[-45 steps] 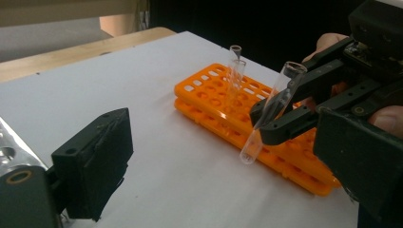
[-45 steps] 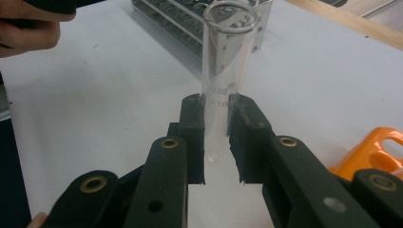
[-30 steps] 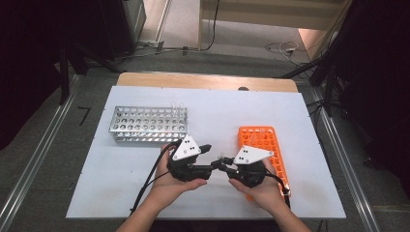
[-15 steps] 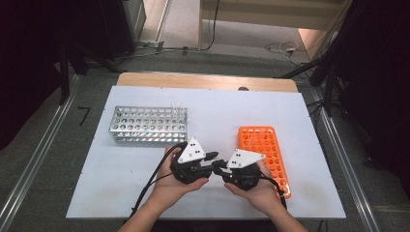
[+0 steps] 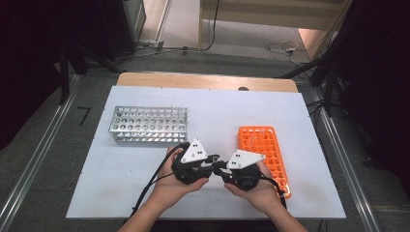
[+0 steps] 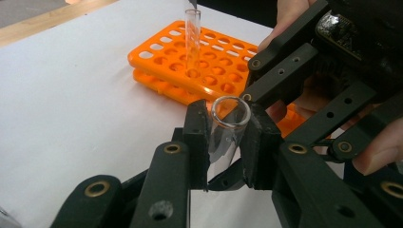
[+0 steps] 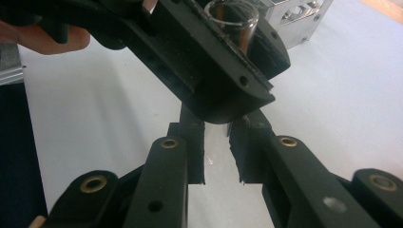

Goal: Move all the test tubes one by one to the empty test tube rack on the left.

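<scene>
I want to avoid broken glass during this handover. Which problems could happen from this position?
1. Both the left gripper and the right gripper clamp the same glass tube; pulling apart or twisting could crack it.
2. Releasing carelessly could drop it onto the table.
3. A tube standing in the orange rack nearby could be knocked.

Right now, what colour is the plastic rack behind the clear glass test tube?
Orange plastic rack, clearest in the left gripper view.

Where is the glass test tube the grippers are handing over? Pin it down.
The glass test tube is clamped between both grippers, the left gripper and right gripper, meeting low at the table's centre in the high view, just left of the orange rack.
</scene>
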A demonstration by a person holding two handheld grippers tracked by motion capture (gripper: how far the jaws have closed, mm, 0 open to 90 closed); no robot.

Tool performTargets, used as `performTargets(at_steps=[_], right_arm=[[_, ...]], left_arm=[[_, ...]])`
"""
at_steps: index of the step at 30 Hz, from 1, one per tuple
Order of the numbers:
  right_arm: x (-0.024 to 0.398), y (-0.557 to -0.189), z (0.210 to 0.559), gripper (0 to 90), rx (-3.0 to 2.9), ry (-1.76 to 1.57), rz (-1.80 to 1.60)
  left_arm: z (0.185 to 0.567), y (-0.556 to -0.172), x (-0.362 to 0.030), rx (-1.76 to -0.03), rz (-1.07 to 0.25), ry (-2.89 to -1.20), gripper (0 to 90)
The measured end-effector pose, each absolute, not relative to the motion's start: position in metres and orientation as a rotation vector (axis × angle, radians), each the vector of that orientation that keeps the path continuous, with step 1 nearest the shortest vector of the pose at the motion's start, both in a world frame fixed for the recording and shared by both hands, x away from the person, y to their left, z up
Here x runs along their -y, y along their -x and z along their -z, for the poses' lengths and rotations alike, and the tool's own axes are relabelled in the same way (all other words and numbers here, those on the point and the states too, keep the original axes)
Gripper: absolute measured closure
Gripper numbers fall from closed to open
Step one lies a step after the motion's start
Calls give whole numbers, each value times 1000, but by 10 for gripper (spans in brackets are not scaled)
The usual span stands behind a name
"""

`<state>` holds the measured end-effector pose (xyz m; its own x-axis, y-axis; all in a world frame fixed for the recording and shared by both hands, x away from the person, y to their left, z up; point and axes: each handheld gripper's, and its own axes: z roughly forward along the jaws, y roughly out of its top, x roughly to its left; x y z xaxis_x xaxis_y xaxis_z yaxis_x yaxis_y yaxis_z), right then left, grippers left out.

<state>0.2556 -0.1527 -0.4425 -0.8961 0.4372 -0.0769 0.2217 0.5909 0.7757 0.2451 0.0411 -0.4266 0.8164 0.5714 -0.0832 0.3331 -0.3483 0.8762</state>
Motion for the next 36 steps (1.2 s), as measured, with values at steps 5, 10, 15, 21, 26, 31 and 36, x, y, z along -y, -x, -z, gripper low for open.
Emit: performTargets(at_steps=[5,10,15,21,26,31,36], right_arm=[[154,-256,442,745,-2560,-542,-1205],[154,-256,442,740,-2560,-543,-1219],[155,-257,442,682,-2568,-543,-1231],[161,-258,440,588,-2562,-534,-1269],[174,-261,435,447,-2529,-571,-1342],[190,-262,429,287,-2471,-617,-1391],[207,-264,426,103,-2430,-671,-1352]], left_arm=[[425,-246,-43,-679,-281,-1955,756],[425,-247,-45,-679,-263,-1947,759],[422,-248,-50,-691,-276,-1928,760],[414,-251,-63,-718,-297,-1887,760],[408,-255,-72,-729,-323,-1868,760],[403,-260,-83,-743,-339,-1862,760],[399,-266,-96,-779,-359,-1835,760]])
